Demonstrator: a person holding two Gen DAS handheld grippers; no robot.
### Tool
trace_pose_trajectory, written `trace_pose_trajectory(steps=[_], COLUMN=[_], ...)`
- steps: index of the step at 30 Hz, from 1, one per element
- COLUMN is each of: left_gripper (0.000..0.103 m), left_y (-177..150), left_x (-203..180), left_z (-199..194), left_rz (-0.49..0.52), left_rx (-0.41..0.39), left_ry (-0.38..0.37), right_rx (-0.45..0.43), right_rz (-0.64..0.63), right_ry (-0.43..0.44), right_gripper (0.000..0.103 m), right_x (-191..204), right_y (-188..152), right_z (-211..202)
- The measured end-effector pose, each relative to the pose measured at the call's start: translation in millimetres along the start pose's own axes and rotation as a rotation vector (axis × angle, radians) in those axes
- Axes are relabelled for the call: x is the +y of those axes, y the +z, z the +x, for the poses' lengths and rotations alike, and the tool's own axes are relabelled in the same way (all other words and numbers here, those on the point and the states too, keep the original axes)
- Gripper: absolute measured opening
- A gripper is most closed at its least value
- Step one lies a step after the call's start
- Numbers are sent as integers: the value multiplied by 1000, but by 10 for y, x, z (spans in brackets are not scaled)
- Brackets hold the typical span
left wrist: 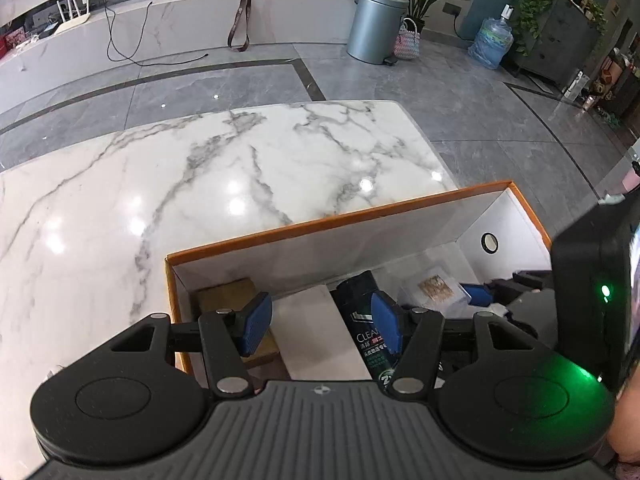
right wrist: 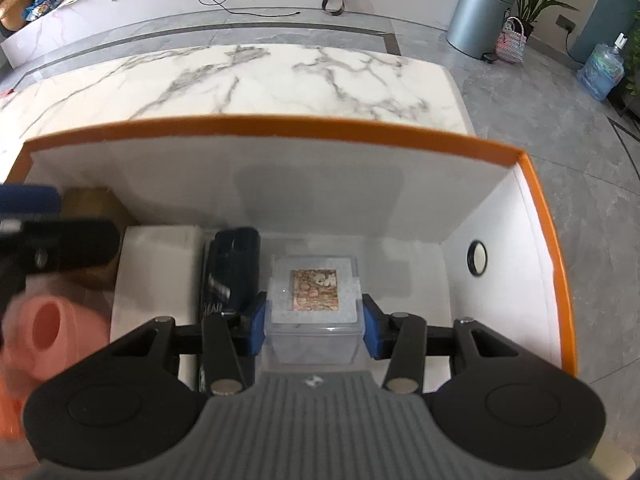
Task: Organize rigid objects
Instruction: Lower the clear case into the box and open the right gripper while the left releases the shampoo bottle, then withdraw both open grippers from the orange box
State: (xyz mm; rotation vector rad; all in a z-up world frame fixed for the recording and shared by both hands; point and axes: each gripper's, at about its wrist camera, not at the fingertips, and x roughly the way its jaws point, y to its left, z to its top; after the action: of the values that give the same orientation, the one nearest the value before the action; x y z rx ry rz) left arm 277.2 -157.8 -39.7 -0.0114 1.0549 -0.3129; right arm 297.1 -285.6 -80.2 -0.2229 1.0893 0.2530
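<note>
Nearest us, the right claw (right wrist: 314, 330) pinches a clear plastic box (right wrist: 314, 304) between its blue pads, one pad pressed to each side, low inside the orange-rimmed carton (right wrist: 280, 130). Our left claw (left wrist: 320, 322) hangs spread above the same carton (left wrist: 340, 222), holding nothing. Below it lie a white box (left wrist: 316, 332) and, just right of that, a dark shampoo bottle (left wrist: 362, 320); a brown box (left wrist: 228, 292) sits at the carton's left end. The carton stands on the marble tabletop (left wrist: 200, 184). Farther off, a grey bin (left wrist: 376, 24) stands on the floor.
</note>
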Motion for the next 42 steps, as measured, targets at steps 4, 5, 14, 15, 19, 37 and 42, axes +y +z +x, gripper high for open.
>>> trace_pose_trajectory(steps=[4,5,14,15,19,37,42], left_gripper=[67,67,67,67,67,67,67], left_y=[-24,-30,-63,-67,-75,-385,-655], left_x=[5,6,42,52,85,460,653], left_z=[16,12,-55,-74,-164,-1117,-1426], left_rz=[3,3,1,-3,-7,5,23], left_rx=[7,6,-3,-6,-17,-110,-127], left_ry=[-10,-14,-13,-14,-14,-36,1], right_rx=[18,19,40,39,14,-266,-340], right_rz=[7,4,1,14,-10,-178,-164], right_ry=[6,10,6,-12,-59,-37,67], right_gripper=[48,48,53,59,75,65,64], right_x=[24,25,41,44,63,665,910], right_y=[40,41,-11,-9,7,-218,-411], right_z=[96,109,114,95,-22,-1273,-1690])
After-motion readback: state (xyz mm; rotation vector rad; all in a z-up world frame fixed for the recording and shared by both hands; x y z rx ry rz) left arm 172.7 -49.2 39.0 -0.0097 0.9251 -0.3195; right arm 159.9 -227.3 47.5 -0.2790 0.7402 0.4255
